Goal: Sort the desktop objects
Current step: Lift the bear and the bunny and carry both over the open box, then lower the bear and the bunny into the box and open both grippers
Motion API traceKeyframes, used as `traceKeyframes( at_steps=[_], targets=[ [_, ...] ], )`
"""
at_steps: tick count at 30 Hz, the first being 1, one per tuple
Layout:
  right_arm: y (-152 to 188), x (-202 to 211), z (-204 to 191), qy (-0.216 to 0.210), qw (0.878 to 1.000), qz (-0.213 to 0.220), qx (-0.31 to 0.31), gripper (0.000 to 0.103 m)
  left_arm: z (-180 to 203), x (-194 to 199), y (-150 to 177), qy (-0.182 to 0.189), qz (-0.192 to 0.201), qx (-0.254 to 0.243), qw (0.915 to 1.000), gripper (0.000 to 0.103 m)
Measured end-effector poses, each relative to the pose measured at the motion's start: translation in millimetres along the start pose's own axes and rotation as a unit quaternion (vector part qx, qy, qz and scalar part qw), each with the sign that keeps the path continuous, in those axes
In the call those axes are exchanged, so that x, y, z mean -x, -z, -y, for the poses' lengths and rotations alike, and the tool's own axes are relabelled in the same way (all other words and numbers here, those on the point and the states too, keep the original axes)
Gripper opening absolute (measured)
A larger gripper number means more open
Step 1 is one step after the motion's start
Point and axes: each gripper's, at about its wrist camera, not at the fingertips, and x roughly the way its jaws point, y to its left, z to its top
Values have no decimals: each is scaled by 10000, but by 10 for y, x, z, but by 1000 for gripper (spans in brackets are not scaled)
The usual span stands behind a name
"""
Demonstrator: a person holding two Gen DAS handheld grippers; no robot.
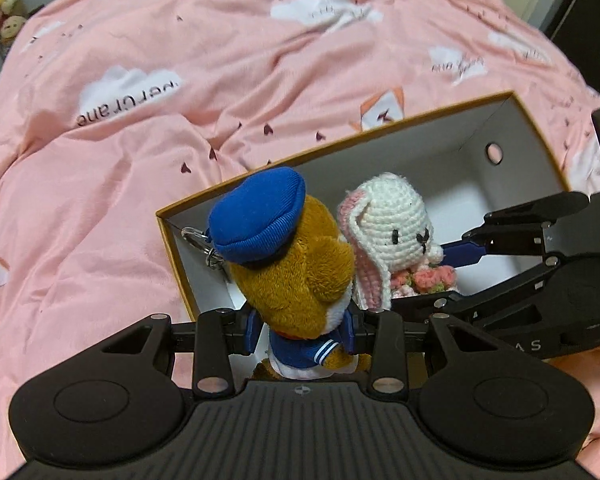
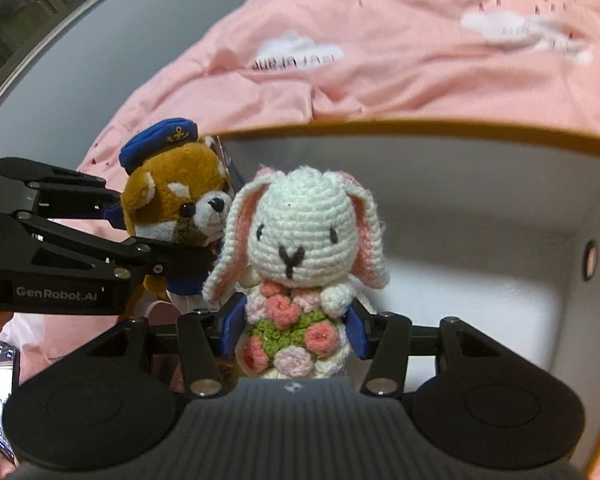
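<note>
Pink bedding [image 1: 228, 80], printed with white clouds, small dark hearts and some lettering, covers the whole bed and lies in soft creases; this is the surface everything rests on. Far left of the box, at the bed's upper corner in the left wrist view, a heap of small stuffed toys [image 1: 0, 4] sits against a grey wall. In the right wrist view, grey wall or floor curves past the bed's left edge, and a phone [image 2: 4, 396] lies low at the left beside the bedding.

Left of and behind the box the bedding spreads wide and open. The cardboard box [image 1: 364, 136] stands open-topped on it, with a tan rim, white inner walls and a round finger hole in its far end wall.

At the box's left end, the left claw [image 1: 302, 330] is clenched on a brown plush dog [image 1: 296, 264] in a blue sailor cap and blue collar, gripping it at the body, its blue pads pressed to either side. A metal key clip on the cap hangs just inside the box's left wall. The dog is held upright over the box's near-left corner.

Just right of the dog, touching it, a white crocheted rabbit [image 2: 304, 232] with pink-lined ears and a bunch of yarn flowers is grasped around the middle by the right claw [image 2: 296, 330], over the box's interior. The white box floor to the right of the rabbit shows bare.
</note>
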Motion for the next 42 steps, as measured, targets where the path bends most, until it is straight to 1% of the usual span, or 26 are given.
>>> traceKeyframes(
  at_steps=[4,8,11,14,17,19,21,23,25,28,30,33,35,36,39,40,42],
  targets=[
    [-47,-128,103,-142,9996,-159,-209,55,-43,-213,-67,31,-462,-120,9989,44],
    [-57,-203,233,-352,9978,-273,-484,55,-83,-386,-121,29,-828,-150,9964,44],
    [-61,-238,262,-570,9965,-318,-527,56,-40,-451,-153,25,-961,-340,9948,46],
    [-58,-263,232,-598,9969,-314,-396,58,3,-467,-178,-112,-999,-430,9940,48],
    [-58,-256,245,-658,9968,-270,-361,60,2,-436,-157,-38,-956,-511,9941,50],
    [-48,-237,234,-636,9973,-227,-277,62,-10,-391,-127,3,-904,-546,9944,54],
    [-51,-216,205,-587,9980,-184,-150,63,-29,-356,-105,-14,-862,-525,9949,55],
    [-49,-189,164,-572,9983,-134,-11,66,-45,-321,-101,-46,-782,-474,9958,55],
    [-60,-161,127,-489,9987,-60,126,67,-54,-269,-95,-58,-691,-419,9967,55],
    [-80,-83,49,-200,9989,90,422,70,-69,-157,-65,-54,-483,-373,9981,56],
    [-77,-18,6,-94,9982,141,572,70,-95,-54,-22,-146,-288,-246,9992,55],
    [-30,117,-47,-91,9970,159,747,70,-151,109,62,-209,50,-23,9998,55],
    [1,157,-111,-115,9960,129,873,72,-183,186,104,-205,193,54,9996,55],
    [24,167,-147,-92,9953,105,956,72,-183,226,128,-278,256,102,9992,55],
    [98,107,-289,241,9914,58,1285,72,-203,298,179,-394,409,186,9982,55],
    [115,84,-329,380,9898,81,1373,70,-217,315,201,-409,409,239,9980,55],
    [143,19,-379,475,9886,43,1431,66,-248,313,236,-416,338,301,9981,55]
  ],
)
